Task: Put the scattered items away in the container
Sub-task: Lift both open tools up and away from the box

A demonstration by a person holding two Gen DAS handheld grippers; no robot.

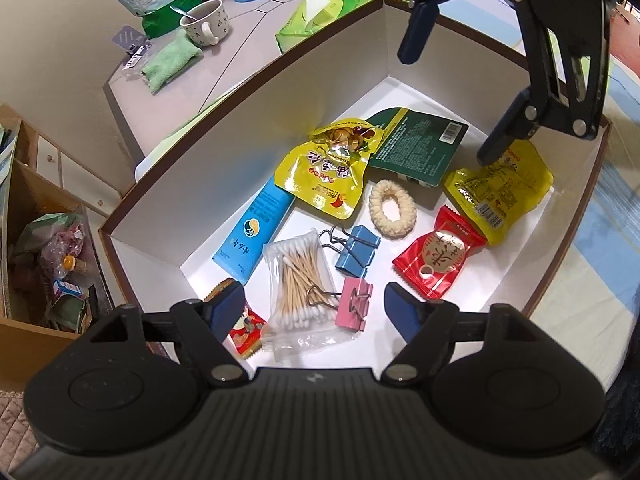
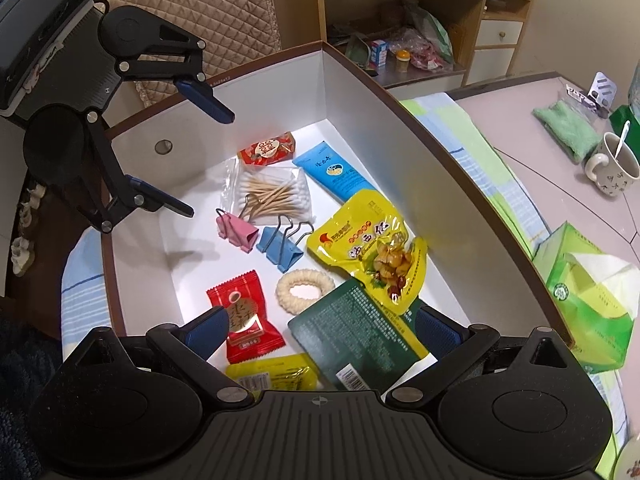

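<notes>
White box (image 1: pixel 248 128) crowded with snacks, both grippers' jaws wide, seemingly empty, tissue pack (image 2: pixel 588 304) beside.

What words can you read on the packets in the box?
"100" on the green tissue pack outside the box.
Large red Chinese characters on the yellow snack pouch: too distorted to quote.
Blue tube: logo only, text too small.
Dark green packet: barcode, print too small.
Red candy wrapper: blurred.
</notes>
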